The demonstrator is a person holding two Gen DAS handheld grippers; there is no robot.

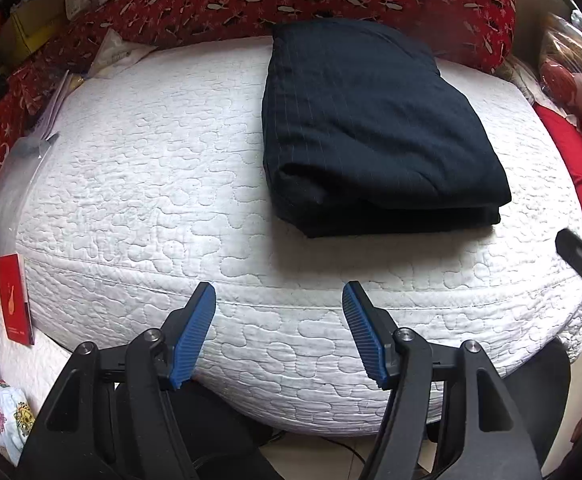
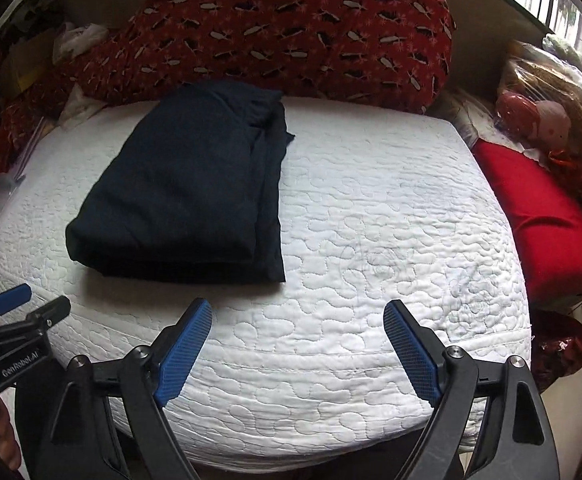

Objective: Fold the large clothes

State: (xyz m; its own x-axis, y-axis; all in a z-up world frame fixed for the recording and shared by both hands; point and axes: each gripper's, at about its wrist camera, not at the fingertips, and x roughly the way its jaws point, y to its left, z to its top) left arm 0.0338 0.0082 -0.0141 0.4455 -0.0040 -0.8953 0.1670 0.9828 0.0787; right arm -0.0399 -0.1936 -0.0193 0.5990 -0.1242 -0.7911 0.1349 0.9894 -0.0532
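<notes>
Two grippers near the bed's front edge, left gripper [image 1: 279, 294] and right gripper [image 2: 297, 312], jaws apart, nothing between them. Beyond, dark garment [image 1: 371, 120] folded flat on the white mattress [image 1: 151, 160]. Fold apparently finished; next, perhaps only tidying its loose right edge.

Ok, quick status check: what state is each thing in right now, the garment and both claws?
Dark garment: folded into a compact stack, lying flat on the white mattress, not held.
Left claw: open, empty, clear of the garment.
Right claw: open wide, empty, near the mattress edge.
Red patterned pillow: lying behind the garment at the head of the bed.
</notes>
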